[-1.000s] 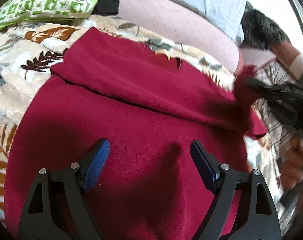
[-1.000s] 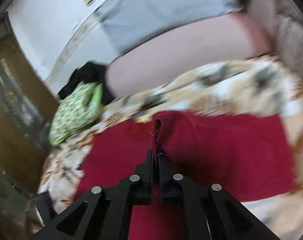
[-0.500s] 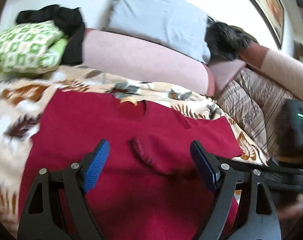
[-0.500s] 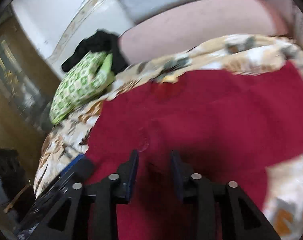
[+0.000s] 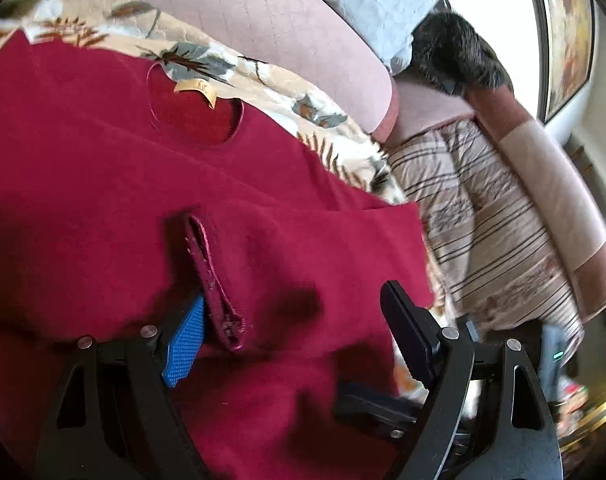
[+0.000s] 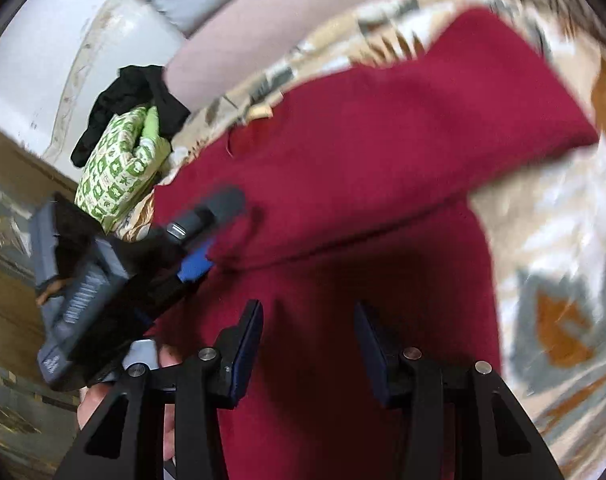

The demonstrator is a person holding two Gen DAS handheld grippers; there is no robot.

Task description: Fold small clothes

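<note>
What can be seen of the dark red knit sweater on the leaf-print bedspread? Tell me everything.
The dark red knit sweater lies spread on the leaf-print bedspread, front up, round neckline with a tan label inside. One sleeve is folded across the chest, its hemmed cuff beside the left gripper's blue pad. The fabric looks soft and fuzzy. The right gripper hangs open over the lower body, gripping nothing.

My dark red knit top (image 5: 103,168) lies spread flat on the leaf-patterned bedspread (image 5: 263,76), neckline with tan label facing up, one sleeve (image 5: 303,240) folded across its front.
</note>
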